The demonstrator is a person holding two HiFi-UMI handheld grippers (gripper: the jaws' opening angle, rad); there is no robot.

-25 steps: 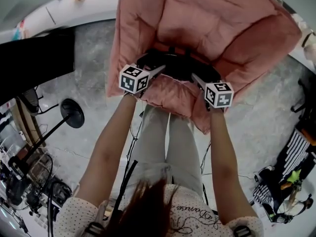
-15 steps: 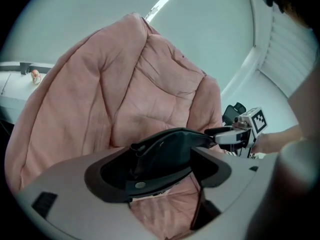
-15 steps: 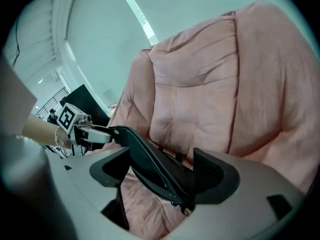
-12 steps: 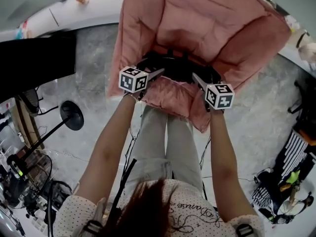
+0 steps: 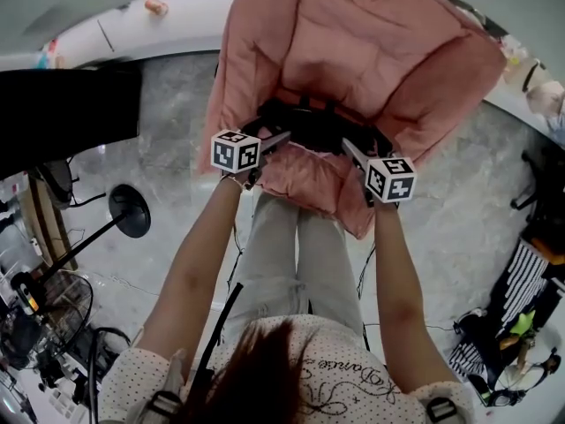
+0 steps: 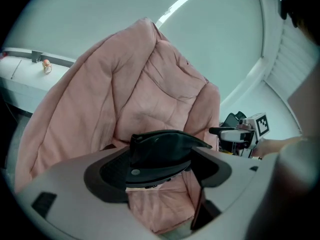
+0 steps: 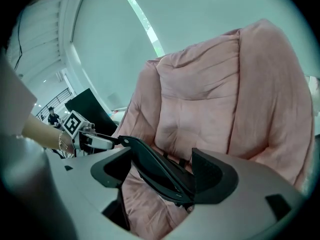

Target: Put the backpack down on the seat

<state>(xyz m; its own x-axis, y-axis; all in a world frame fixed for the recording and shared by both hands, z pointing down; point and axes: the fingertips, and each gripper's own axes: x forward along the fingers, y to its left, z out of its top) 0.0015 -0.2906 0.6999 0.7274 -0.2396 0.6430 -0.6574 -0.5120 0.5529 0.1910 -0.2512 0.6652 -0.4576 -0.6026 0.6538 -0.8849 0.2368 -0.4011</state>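
A black backpack [image 5: 318,124] hangs over the front of a pink padded chair [image 5: 353,42], just above its seat cushion [image 5: 305,170]. My left gripper [image 5: 281,138] holds its left side and my right gripper [image 5: 349,147] its right side. In the left gripper view the backpack [image 6: 160,154] fills the gap of the left gripper [image 6: 160,168], which is shut on it. In the right gripper view a flat black edge of the backpack [image 7: 160,171] spans the wide-set jaws of the right gripper [image 7: 162,179], which have just been closing a little.
A dark panel [image 5: 62,113] stands at the left, with a stand on a round base [image 5: 132,210] and cables on the stone floor. A white ledge [image 5: 132,25] runs behind the chair. Clutter [image 5: 512,343] lies at the lower right. The person's legs [image 5: 291,246] are against the seat front.
Both grippers have risen a little with the backpack held between them, the right one more. The head view has drifted slightly.
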